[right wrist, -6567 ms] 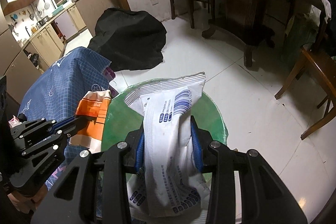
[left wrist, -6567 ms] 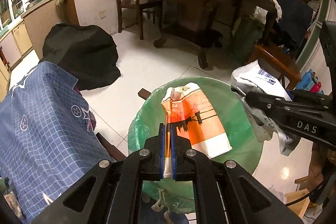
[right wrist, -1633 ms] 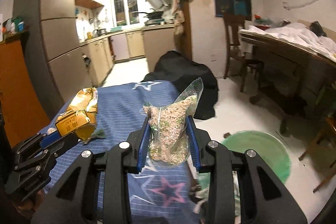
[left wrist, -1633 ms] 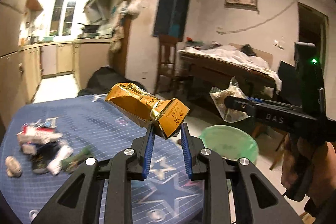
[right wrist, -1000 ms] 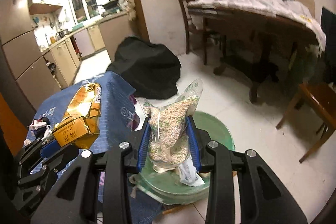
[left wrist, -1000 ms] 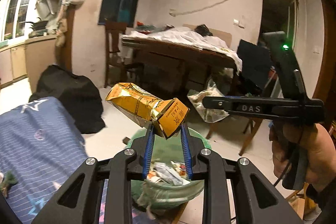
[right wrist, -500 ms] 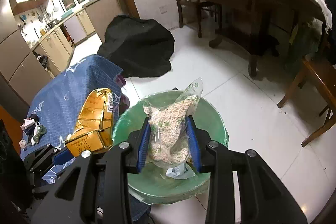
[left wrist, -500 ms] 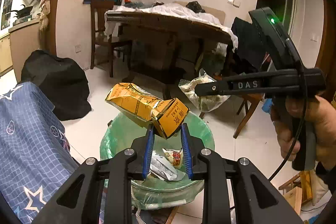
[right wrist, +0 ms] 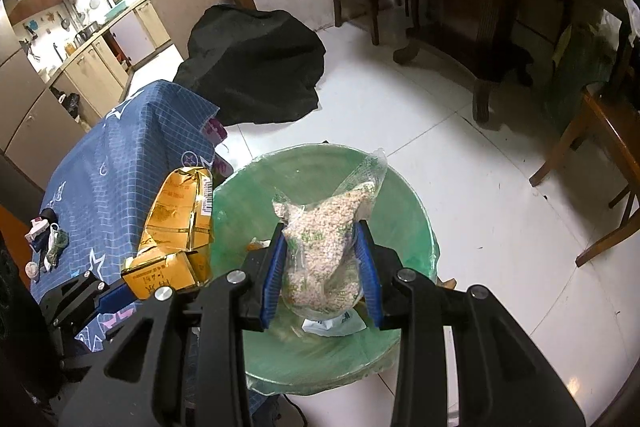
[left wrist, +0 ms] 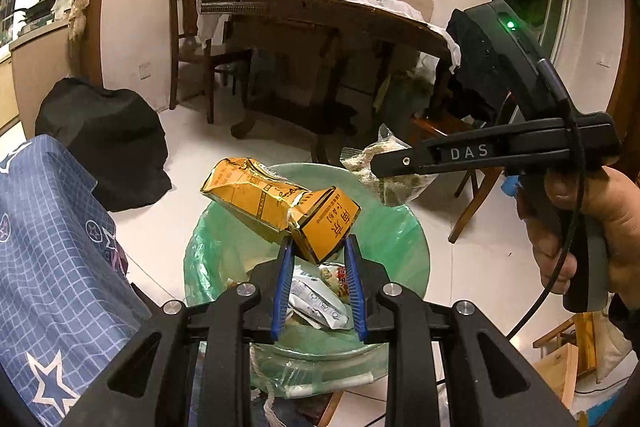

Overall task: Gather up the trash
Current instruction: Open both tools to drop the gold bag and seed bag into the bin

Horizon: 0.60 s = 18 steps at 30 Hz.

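Nearest the left wrist camera, the left gripper [left wrist: 317,247] was clamped with its blue pads on the box end of a crumpled gold packet [left wrist: 276,205], which stuck up and leftward, held in the air above the open mouth of the bin [left wrist: 416,251]. In the right wrist view the right gripper [right wrist: 322,231] was closed narrowly on a clear bag of grain [right wrist: 326,231], its pads pressing both sides of the bag, the twisted top of the bag standing up toward the far rim. That bag also hung over the bin, which was lined with a green plastic bag [right wrist: 412,211] and stood on the white tiled floor [right wrist: 472,163]. Inside the bin, below the left gripper, lay white and printed wrappers [left wrist: 316,301]. The person's right hand [left wrist: 592,227] gripped the handle of the right gripper at the right edge of the left view. Just to the left of the bin hung a blue checked cloth with stars [right wrist: 120,163] over a low table; small bits of trash [right wrist: 44,239] lay on it near its left edge. Farther off on the floor sat a black covered heap [right wrist: 256,75]. Beyond it stood a dark wooden table [left wrist: 320,27] with a white cloth and a wooden chair [left wrist: 192,39] beside it, and kitchen cabinets [right wrist: 88,63] lay at the far left.
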Available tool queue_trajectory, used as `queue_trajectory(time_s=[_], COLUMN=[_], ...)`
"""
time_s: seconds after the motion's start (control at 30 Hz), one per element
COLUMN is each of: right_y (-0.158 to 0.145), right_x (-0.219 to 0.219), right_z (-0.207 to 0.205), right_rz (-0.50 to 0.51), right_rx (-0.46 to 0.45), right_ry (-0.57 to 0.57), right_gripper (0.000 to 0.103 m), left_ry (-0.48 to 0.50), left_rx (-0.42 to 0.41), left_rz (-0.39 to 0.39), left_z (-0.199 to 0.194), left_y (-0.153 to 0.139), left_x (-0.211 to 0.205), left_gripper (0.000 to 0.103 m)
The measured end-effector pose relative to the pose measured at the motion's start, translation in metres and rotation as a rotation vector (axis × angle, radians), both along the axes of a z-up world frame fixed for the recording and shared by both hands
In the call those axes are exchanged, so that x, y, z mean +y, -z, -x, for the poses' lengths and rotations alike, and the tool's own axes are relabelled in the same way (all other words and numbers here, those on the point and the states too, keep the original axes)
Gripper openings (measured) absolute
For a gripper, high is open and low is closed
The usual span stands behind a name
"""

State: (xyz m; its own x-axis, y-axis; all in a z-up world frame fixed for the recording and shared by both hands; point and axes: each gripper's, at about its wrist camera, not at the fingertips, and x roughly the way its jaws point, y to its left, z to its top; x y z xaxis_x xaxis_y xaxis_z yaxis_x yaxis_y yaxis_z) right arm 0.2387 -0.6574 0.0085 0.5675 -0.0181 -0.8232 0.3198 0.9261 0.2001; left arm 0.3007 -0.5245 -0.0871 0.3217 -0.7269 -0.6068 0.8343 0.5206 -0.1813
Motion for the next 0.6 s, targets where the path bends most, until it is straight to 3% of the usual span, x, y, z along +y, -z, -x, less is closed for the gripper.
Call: queue_trajectory(time_s=[0.33,0.47,0.53,0.6], right_y=[0.006,0.007,0.006,0.004], right_x=[-0.005,-0.008,-0.01,-0.012], right_z=[-0.003,-0.001,0.0,0.003], right_rz=[-0.006,-0.007,-0.02,-0.018], right_rx=[0.007,-0.001,-0.014,-0.027], right_ry=[0.002,0.007,0.01,0.021], right_gripper=[0.033,0.039,0.047,0.052], left_ry=[-0.019,-0.035,-0.041,-0.048], left_rx=[0.011,0.019,0.023,0.019], left_rz=[-0.014,-0.018,-0.025,-0.029], left_z=[-0.004,-0.006,-0.007,-0.006], left_y=[0.002,0.003,0.003,0.003], left_x=[-0.003,-0.003,-0.005,-0.005], left_gripper=[0.026,0.028,0.033,0.059])
